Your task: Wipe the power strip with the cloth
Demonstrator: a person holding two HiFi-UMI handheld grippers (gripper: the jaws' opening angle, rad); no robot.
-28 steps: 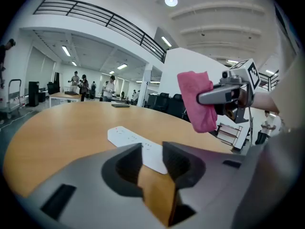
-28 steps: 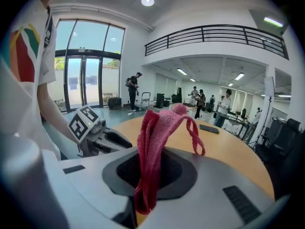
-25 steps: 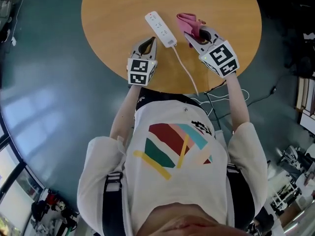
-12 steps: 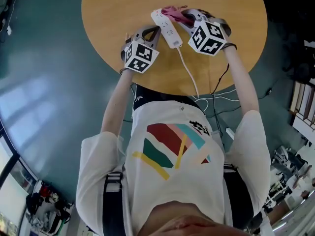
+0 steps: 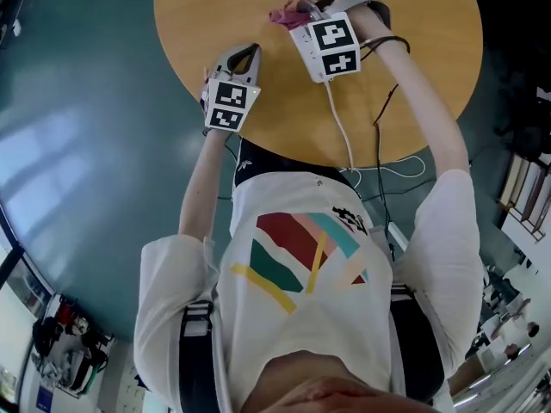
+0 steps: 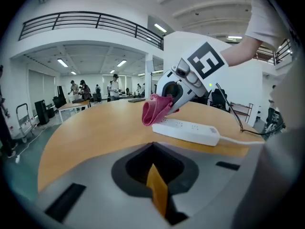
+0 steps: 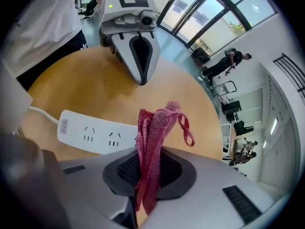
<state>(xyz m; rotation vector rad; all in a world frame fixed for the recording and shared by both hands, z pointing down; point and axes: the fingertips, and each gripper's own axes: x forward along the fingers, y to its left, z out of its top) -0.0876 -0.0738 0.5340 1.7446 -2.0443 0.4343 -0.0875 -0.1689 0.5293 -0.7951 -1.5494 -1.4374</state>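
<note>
The white power strip (image 6: pixel 187 130) lies on the round wooden table (image 5: pixel 405 76), its sockets (image 7: pixel 95 132) facing up. In the head view my right gripper covers most of it, and its white cable (image 5: pixel 341 134) runs off the near edge. My right gripper (image 5: pixel 297 11) is shut on a pink cloth (image 7: pixel 152 142), which hangs at the strip's far end (image 6: pixel 155 111) and seems to touch it. My left gripper (image 5: pixel 245 52) rests shut and empty on the table left of the strip, pointing at it.
A black cable (image 5: pixel 383 110) trails from the right wrist over the table's edge. Teal floor (image 5: pixel 77 101) surrounds the table. In the left gripper view, desks and people (image 6: pixel 81 92) stand far off in the hall.
My right gripper has carried the cloth leftward from beside the strip onto and along it. The left gripper has shifted slightly left, away from the strip.
</note>
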